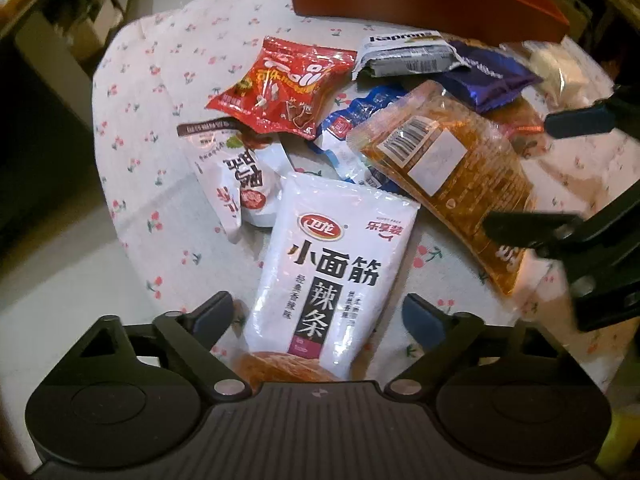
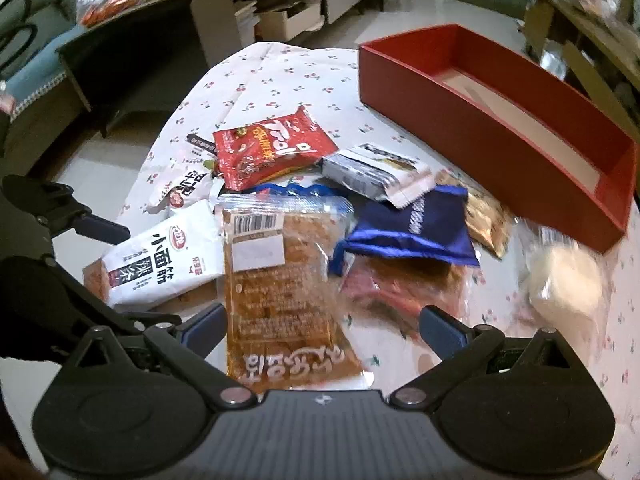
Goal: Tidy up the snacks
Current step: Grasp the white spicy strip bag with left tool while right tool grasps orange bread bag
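A pile of snack packets lies on a cherry-print tablecloth (image 1: 168, 152). My left gripper (image 1: 316, 316) is open, its fingers either side of the near end of a white spicy-strip pouch (image 1: 332, 268), which also shows in the right wrist view (image 2: 168, 260). My right gripper (image 2: 320, 324) is open, straddling the near end of a long clear orange packet (image 2: 276, 280), seen too in the left wrist view (image 1: 444, 172). A red packet (image 1: 280, 88) (image 2: 268, 148), a grey wafer pack (image 2: 372, 172), a blue-purple packet (image 2: 408, 228) and a red box (image 2: 500, 128) lie beyond.
A pale clear bag (image 2: 564, 280) lies right of the pile by the box's near corner. The table edge drops off at the left (image 1: 108, 184). A dark desk with shelves and cartons (image 2: 200, 8) stands behind. The right gripper (image 1: 560, 184) shows at the left view's right edge.
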Motion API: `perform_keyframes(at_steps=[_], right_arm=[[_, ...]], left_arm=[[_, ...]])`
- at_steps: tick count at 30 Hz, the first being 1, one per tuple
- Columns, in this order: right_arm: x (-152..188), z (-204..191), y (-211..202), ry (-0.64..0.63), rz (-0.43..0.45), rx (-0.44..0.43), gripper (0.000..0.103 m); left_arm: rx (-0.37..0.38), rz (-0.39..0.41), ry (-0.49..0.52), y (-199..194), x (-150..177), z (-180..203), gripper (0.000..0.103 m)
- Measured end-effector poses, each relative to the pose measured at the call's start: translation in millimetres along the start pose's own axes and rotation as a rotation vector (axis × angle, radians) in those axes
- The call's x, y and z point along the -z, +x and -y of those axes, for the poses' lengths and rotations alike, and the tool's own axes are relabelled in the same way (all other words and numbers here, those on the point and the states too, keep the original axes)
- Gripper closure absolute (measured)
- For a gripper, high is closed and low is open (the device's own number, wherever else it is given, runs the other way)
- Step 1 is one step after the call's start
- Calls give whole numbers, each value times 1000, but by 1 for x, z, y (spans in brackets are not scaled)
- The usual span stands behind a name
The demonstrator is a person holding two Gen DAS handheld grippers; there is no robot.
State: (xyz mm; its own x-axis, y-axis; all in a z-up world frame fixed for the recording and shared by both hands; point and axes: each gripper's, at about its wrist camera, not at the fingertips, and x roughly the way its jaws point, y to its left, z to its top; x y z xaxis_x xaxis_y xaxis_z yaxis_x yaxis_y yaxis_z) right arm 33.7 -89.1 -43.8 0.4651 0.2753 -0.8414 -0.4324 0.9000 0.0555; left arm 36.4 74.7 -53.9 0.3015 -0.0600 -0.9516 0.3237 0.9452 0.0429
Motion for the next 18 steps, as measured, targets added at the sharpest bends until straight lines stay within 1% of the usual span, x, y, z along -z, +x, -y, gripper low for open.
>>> perform_keyframes(at_steps=[1, 2, 5, 7, 10, 13, 14, 16, 18], right_arm=[[-2, -2, 4, -9, -5, -3, 0], [-4, -2, 7, -8, -9, -6, 0], [-11, 2, 12, 3, -16, -19, 0], [-12, -2, 14, -24, -19, -24, 0], [-11, -8, 21, -77, -4, 2, 0], [-12, -18, 29, -140, -11, 67, 0], [-13, -21, 30, -149, -14, 76, 0], [-16, -22, 29, -155, -20, 77, 0], [-14, -22, 28, -156, -8, 74, 0]], left_arm=[[21, -1, -20, 0, 0, -1, 16], [21, 1, -32, -1, 0, -3, 18], [25, 5, -50, -1, 0, -7, 17], [11, 6, -29, -1, 0, -2, 17], [-13, 10, -5, -4, 1, 3, 16], [-24, 4, -10, -3, 0, 3, 11], [-30, -2, -14, -2, 0, 2, 6], [-57, -15, -31, 1, -1, 0, 0], [-47, -23, -55, 3, -1, -3, 0]])
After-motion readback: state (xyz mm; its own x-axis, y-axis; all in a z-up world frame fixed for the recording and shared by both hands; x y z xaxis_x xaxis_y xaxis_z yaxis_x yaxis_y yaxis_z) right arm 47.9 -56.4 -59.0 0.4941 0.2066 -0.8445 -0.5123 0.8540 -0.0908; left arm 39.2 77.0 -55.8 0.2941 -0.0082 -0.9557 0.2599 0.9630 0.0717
